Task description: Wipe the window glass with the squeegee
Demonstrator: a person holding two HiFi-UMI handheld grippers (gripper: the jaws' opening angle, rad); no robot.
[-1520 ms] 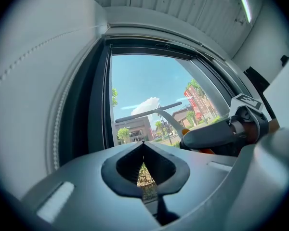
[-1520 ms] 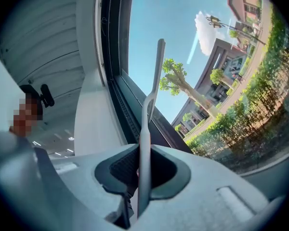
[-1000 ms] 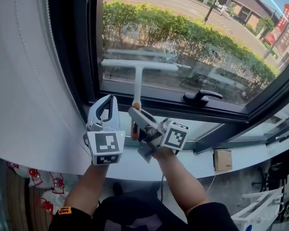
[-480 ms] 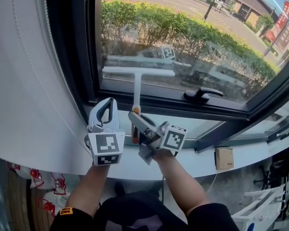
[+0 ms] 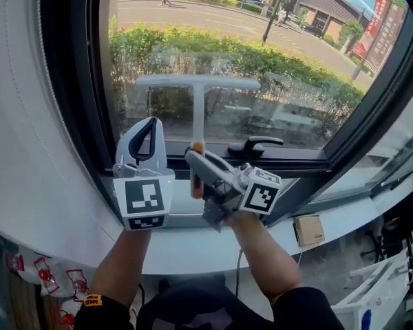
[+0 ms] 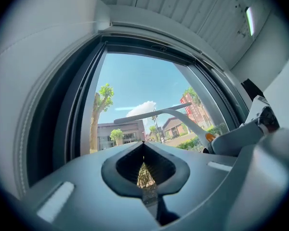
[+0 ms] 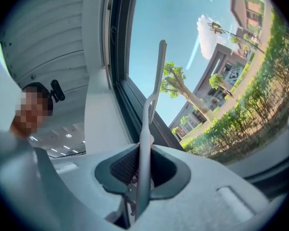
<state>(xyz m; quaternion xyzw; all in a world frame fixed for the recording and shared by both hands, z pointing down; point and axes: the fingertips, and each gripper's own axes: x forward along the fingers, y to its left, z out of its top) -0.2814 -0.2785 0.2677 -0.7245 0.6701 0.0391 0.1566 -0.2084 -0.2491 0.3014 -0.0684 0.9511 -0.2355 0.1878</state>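
A wiping stroke is in hand. The right gripper [image 5: 195, 161] has its jaws clenched on the white T-shaped plastic squeegee [image 5: 198, 108], whose blade seems pressed against the clear window glass [image 5: 303, 81]. The left gripper [image 5: 150, 126] has its jaws closed on nothing. Next, the blade probably needs a steady pull across the pane.

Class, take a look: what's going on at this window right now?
A person holds a gripper in each hand. The right gripper is shut on the handle of a white squeegee, whose blade is raised in front of the window glass. The left gripper is shut on nothing and is held upright just beside it.
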